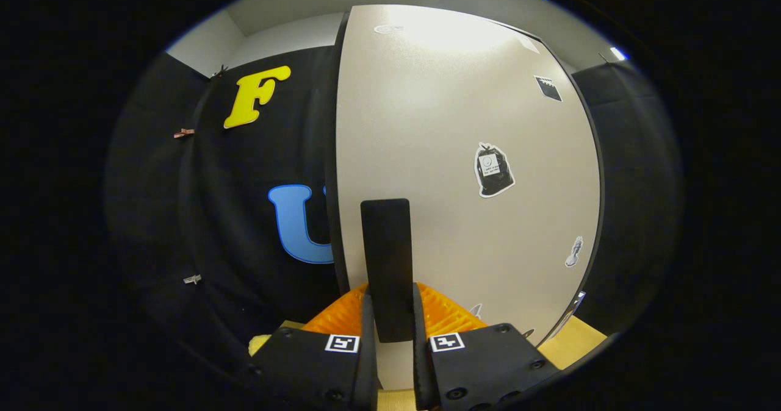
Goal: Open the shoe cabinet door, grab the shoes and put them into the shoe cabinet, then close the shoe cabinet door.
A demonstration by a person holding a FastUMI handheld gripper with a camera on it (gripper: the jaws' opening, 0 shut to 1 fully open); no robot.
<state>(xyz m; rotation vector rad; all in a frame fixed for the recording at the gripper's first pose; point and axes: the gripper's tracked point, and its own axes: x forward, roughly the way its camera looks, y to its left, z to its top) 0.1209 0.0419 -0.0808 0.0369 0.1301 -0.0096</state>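
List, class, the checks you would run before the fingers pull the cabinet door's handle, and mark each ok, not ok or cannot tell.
1. Handle sits between the fingers of the gripper: ok.
2. Both fingers press on the handle: ok, they appear closed against its sides.
3. Handle upright, in line with the fingers: ok.
4. Cabinet door closed or already ajar: cannot tell.
5. Shoes ready nearby: cannot tell.
6. Stickers clear of the grip: ok.

One door (439, 124) with one handle (386, 264), held between two fingers (368, 332) pressed against its sides. Five stickers (493, 170) sit on the door. Three clips (183, 133) pin the cloth wall.
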